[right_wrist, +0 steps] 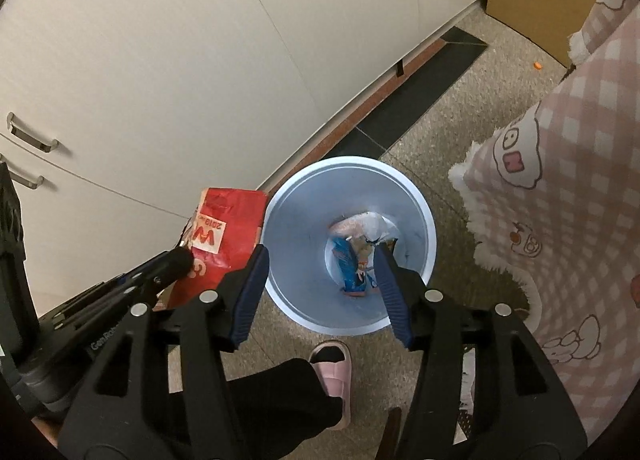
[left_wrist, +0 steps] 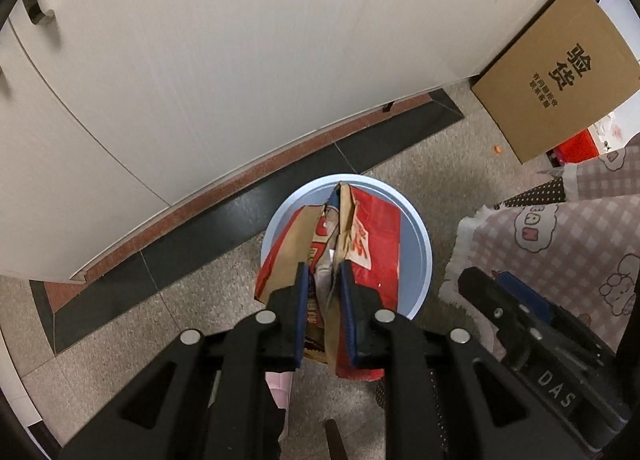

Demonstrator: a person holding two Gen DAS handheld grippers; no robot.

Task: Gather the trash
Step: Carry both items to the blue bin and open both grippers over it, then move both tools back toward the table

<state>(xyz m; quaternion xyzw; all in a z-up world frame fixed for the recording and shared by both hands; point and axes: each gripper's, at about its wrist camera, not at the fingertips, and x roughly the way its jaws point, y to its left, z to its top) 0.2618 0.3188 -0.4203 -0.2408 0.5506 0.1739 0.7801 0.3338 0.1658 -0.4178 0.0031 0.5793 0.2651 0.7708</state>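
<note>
Left tongs [left_wrist: 323, 272]: clamped on bag [left_wrist: 372, 236], over bin [right_wrist: 424, 220]. Right tongs [right_wrist: 320, 260]: agape, empty, wrappers below. Step: disposal. Next: release bag.

- Pale cabinet doors [left_wrist: 224, 60] with metal handles [right_wrist: 34, 138], lit evenly.
- Speckled stone floor [left_wrist: 120, 324] with a dark tile border [left_wrist: 224, 228] along the cabinet foot.
- Brown cardboard box [left_wrist: 560, 76] leaning by the cabinet's end.
</note>
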